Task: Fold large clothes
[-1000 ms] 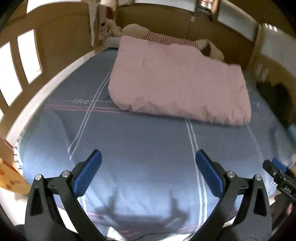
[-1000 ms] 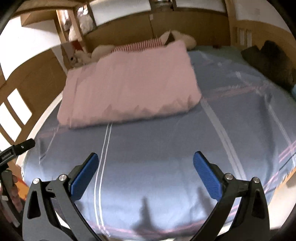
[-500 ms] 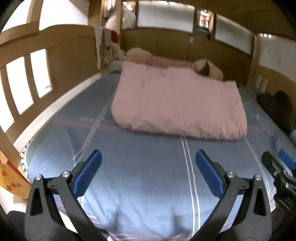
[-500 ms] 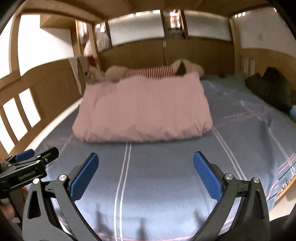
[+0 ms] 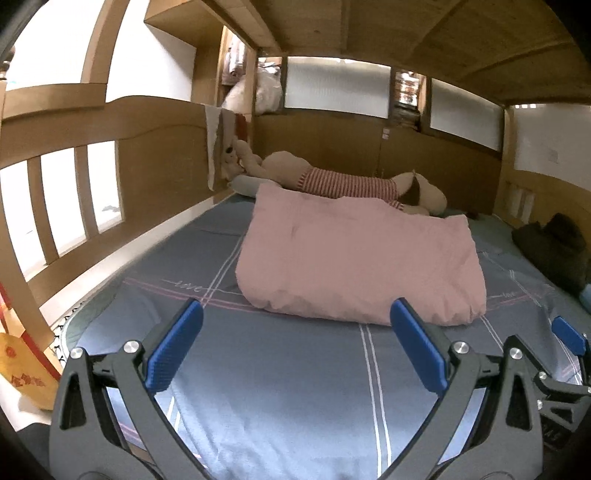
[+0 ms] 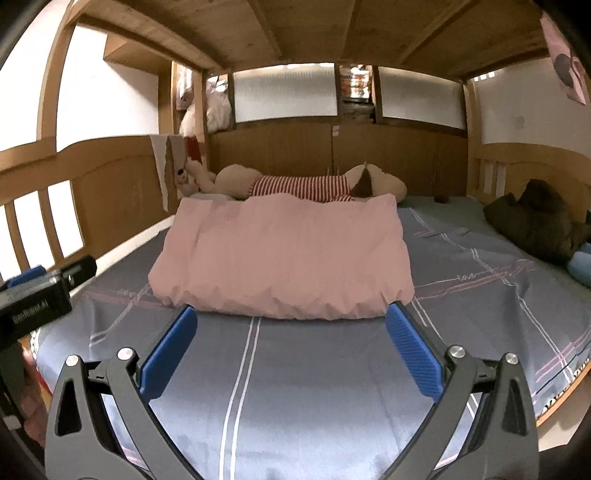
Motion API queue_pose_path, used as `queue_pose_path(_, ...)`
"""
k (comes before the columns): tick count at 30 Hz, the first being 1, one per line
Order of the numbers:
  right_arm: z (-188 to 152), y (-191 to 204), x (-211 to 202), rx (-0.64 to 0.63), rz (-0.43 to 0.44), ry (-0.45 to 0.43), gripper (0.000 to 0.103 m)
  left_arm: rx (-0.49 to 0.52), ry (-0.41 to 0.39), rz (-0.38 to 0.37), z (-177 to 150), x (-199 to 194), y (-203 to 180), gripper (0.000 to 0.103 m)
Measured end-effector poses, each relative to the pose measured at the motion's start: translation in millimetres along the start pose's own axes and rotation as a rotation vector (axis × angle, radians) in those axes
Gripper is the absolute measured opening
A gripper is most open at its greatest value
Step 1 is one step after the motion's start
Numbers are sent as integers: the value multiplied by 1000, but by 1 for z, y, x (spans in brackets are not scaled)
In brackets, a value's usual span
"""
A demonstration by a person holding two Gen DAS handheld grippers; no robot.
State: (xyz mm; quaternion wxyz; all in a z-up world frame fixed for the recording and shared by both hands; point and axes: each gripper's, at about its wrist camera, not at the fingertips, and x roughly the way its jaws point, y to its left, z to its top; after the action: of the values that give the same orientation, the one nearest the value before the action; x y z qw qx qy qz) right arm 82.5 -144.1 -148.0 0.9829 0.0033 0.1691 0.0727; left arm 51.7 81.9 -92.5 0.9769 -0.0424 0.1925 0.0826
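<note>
A dark crumpled garment (image 5: 554, 247) (image 6: 535, 221) lies heaped at the bed's far right side, beside the wooden rail. My left gripper (image 5: 295, 347) hovers open over the near end of the blue striped bedsheet (image 5: 295, 406), with nothing between its blue pads (image 5: 173, 350). My right gripper (image 6: 291, 350) is open and empty too, over the same near part of the sheet (image 6: 295, 406). Each gripper shows at the edge of the other's view: the right one (image 5: 565, 369), the left one (image 6: 37, 295). Both are well short of the dark garment.
A folded pink duvet (image 5: 358, 258) (image 6: 284, 254) lies across the middle of the bed, and a plush toy in a striped shirt (image 6: 303, 184) lies behind it. Wooden rails (image 5: 74, 206) and an upper bunk (image 6: 295, 29) enclose the bed. Something light blue (image 6: 581, 266) sits at the right edge.
Both views have swung up from looking down on the sheet to looking level along the bed. Both grippers have stayed open and empty.
</note>
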Motion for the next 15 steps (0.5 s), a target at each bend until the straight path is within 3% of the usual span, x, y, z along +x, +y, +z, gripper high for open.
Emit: queue_pose_path(15, -5, 4, 2, -7, 4, 34, 102, 29, 3, 0, -1, 1, -10, 101)
